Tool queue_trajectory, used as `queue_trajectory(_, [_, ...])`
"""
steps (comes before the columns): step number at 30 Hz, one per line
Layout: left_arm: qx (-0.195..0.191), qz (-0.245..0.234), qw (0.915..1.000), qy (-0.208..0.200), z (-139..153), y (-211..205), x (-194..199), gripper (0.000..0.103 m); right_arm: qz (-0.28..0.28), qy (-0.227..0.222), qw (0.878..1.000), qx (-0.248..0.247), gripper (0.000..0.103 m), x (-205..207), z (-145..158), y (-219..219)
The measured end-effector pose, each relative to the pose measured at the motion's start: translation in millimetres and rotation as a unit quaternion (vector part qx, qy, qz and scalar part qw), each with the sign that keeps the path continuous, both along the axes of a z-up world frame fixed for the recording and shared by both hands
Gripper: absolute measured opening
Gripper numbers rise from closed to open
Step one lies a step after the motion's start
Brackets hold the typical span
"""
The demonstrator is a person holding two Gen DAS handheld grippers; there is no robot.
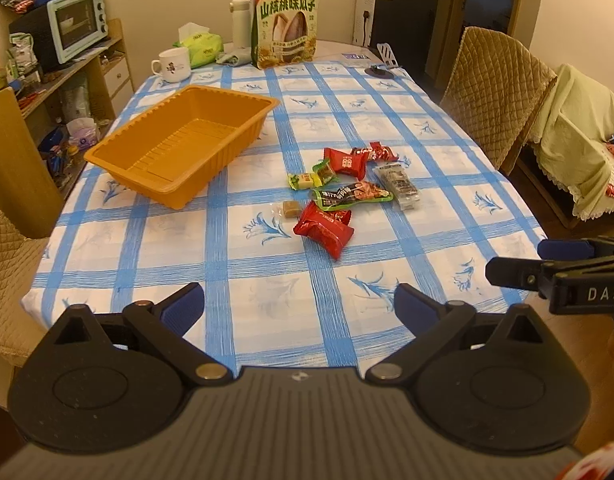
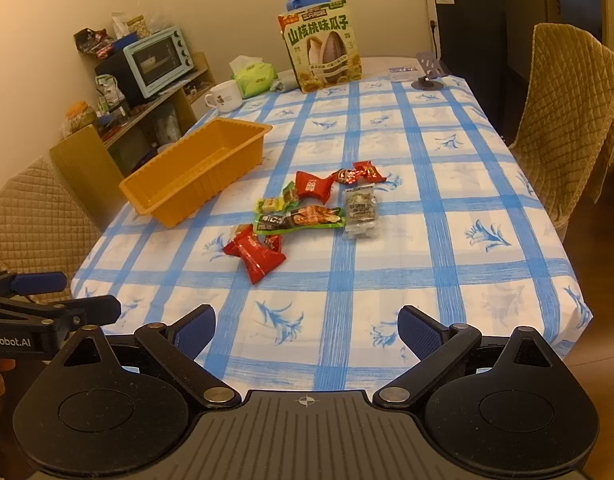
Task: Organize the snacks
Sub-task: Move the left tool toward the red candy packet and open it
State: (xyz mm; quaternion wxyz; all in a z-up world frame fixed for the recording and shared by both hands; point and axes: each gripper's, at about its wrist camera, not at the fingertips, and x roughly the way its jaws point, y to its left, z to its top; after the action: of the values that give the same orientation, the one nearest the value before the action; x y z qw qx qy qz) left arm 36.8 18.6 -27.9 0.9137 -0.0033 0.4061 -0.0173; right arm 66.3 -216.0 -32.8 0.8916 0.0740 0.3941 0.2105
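Several wrapped snacks lie in a loose pile mid-table: a red packet [image 1: 325,229] nearest me, also in the right wrist view [image 2: 255,255], a green strip pack [image 1: 351,195], a grey packet [image 1: 401,186], another red packet [image 1: 347,163] and small candies [image 1: 305,180]. An empty orange tray [image 1: 179,142] stands left of the pile, and it shows in the right wrist view [image 2: 195,168]. My left gripper [image 1: 301,306] is open and empty above the table's near edge. My right gripper [image 2: 307,326] is open and empty, also near that edge, and it appears at the right of the left wrist view [image 1: 547,260].
A large sunflower-seed bag [image 1: 285,26], a white mug [image 1: 171,65], a tissue pack [image 1: 199,46] and a thermos [image 1: 240,20] stand at the far end of the checked tablecloth [image 1: 267,280]. Quilted chairs [image 1: 495,96] flank the table. A shelf with a toaster oven [image 1: 77,22] stands left.
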Motion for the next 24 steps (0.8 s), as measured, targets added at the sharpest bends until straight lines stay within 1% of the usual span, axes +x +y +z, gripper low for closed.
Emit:
queue_trajectory(6, [0.003,0.001,1.0000,0.008,-17.2,12.0,21.1,0.096,0.017,-0.018,1.000,-0.004,0.097,13.8,-16.5,8.5])
queue_trajectory(9, [0.004,-0.001,1.0000,0.008,-23.6,18.2,32.4,0.095,0.035,-0.018,0.999,-0.010,0.082,25.0,-26.6,18.7])
queue_trajectory(11, [0.002,-0.004,0.9999,0.009,-28.3,22.0,41.9,0.093,0.047,-0.022,0.999,-0.012,0.078,32.0,-32.8,26.3])
queue_trajectory(14, [0.002,-0.008,0.9999,0.015,-36.4,27.7,56.0,0.092,0.069,-0.030,0.997,-0.022,0.069,43.6,-41.0,39.7])
queue_trajectory(16, [0.002,-0.009,0.9998,0.020,-42.0,32.4,64.8,0.091,0.082,-0.032,0.996,-0.024,0.060,51.7,-45.4,48.0])
queue_trajectory(22, [0.003,-0.015,0.9992,0.038,-59.3,46.0,91.3,0.090,0.121,-0.043,0.991,-0.031,0.048,77.2,-56.8,76.2])
queue_trajectory(24, [0.005,-0.018,0.9988,0.045,-64.4,49.9,98.2,0.089,0.132,-0.046,0.989,-0.037,0.045,85.9,-60.5,86.3])
